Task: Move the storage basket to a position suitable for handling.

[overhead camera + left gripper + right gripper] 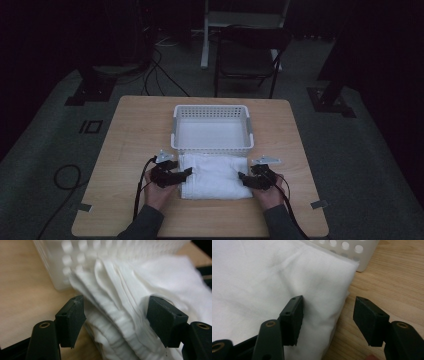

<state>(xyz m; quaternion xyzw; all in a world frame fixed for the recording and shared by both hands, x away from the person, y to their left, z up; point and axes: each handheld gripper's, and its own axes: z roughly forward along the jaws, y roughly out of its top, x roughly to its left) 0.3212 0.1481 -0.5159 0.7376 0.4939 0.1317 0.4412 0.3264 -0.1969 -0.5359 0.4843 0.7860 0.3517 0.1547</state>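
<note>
Both pairs of jaws stand apart, each set around one end of a folded white towel (215, 176) without pinching it. In the left gripper view, the left gripper (115, 322) has its jaws either side of the towel's stacked, ribbed fold edges, which run up the middle of the frame. In the right gripper view, the right gripper (327, 321) has one jaw over the smooth top of the cloth, left of centre, and the other over bare wood at the right, so the towel's edge lies between them.

In the high view the towel lies in the lower middle of the frame, its long axis running left to right. Its far edge is touching or just short of the near wall of a white basket (211, 148), which looks empty. Both rest on a wooden table (130, 130), with a hand behind each gripper at the bottom of the frame.

The towel is likely light, soft and limp. It will sag and the layers may slip apart if only the top sheet is caught, so the best hold is probably the whole stack at both short ends.
</note>
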